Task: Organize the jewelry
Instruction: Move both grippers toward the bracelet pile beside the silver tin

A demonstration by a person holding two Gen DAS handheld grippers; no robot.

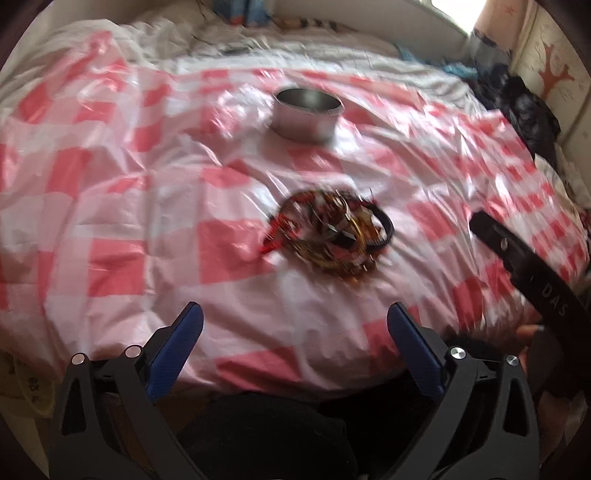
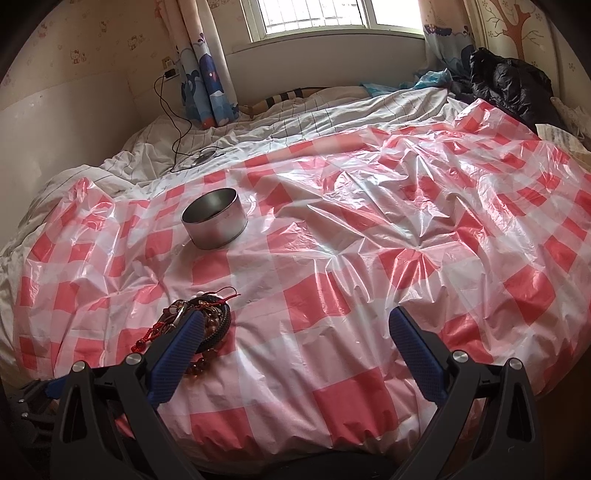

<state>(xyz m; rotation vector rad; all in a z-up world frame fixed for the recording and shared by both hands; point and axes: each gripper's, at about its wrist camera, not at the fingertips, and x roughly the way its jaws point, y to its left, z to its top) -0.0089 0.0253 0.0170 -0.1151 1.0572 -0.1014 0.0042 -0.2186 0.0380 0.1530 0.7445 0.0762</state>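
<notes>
I am holding both my left fingers (image 1: 295, 325) and right fingers (image 2: 295, 332) wide open and empty, the jewelry pile (image 1: 328, 236) lying nearer the bed's front edge, straight ahead of the left.

Left wrist view: low at the near edge of the bed, tilted down over the checked plastic sheet (image 1: 110, 258), straight toward the jewelry pile (image 1: 328, 236), metal tin (image 1: 306, 114) beyond it; blurred. Right wrist view: same edge, right of the pile (image 2: 199, 328), aimed toward the window (image 2: 314, 18). Shared: sheet, pile, tin (image 2: 214, 223).
</notes>
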